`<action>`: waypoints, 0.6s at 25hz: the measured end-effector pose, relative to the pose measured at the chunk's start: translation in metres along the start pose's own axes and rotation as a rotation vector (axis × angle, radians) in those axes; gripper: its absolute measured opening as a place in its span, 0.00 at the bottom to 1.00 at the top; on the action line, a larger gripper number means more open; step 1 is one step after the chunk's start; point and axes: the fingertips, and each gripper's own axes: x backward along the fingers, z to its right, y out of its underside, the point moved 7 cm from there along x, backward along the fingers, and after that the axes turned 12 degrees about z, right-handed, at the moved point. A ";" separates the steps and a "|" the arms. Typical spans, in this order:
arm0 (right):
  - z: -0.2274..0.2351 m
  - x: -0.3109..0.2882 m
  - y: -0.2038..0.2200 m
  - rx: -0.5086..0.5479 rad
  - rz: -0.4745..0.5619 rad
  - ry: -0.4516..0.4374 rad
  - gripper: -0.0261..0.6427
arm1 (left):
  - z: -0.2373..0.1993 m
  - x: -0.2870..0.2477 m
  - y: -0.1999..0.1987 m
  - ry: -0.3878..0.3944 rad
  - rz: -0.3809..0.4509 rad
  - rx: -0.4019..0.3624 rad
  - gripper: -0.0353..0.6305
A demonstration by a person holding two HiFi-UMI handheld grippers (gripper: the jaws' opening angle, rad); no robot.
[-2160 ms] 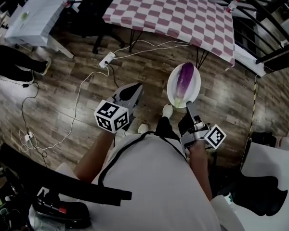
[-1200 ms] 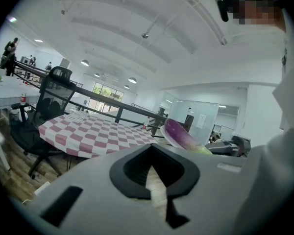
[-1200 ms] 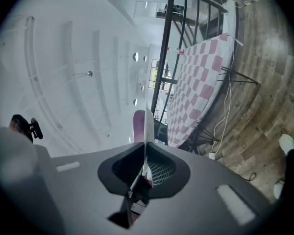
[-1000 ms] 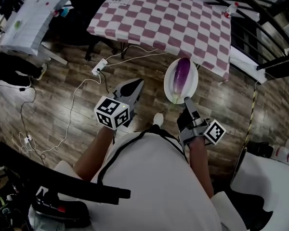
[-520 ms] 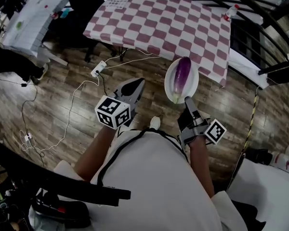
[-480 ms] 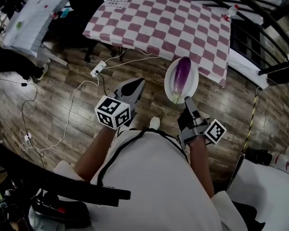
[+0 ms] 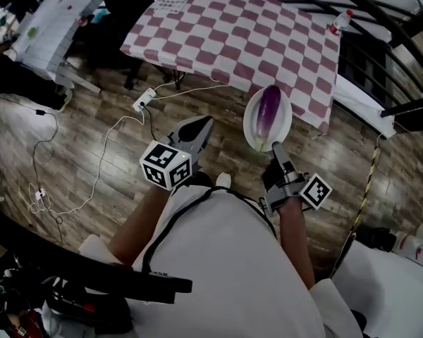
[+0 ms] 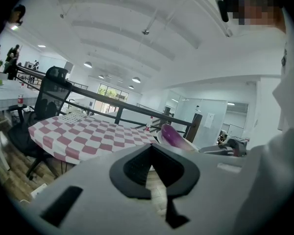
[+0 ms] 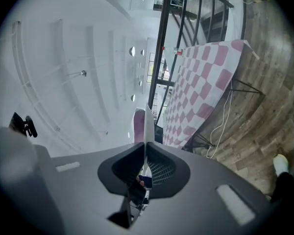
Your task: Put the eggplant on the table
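So the right hand-held gripper (image 7: 273,148) is clamped on the near rim of the white plate (image 7: 251,122), kept level, I'd guess so the eggplant (image 7: 268,109) lying in it doesn't roll off. It's center-right of the frame, near the checkered surface (image 7: 225,34). The left hand-held gripper (image 7: 197,124) is closed, empty.

The right gripper (image 9: 146,146) pinches the white plate (image 9: 148,121), seen edge-on. The eggplant (image 9: 138,125) shows at eleven o'clock of that rim. The checked table (image 9: 201,87) stands at two o'clock.
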 end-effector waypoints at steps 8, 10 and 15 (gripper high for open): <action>0.004 0.003 -0.014 0.002 -0.015 0.008 0.08 | 0.011 -0.008 -0.001 -0.011 -0.009 -0.008 0.06; 0.005 0.004 -0.014 -0.004 -0.012 0.003 0.08 | 0.012 -0.010 -0.001 -0.010 -0.007 -0.012 0.06; 0.005 0.005 -0.014 -0.017 -0.001 0.002 0.08 | 0.013 -0.011 0.002 -0.006 -0.015 -0.010 0.06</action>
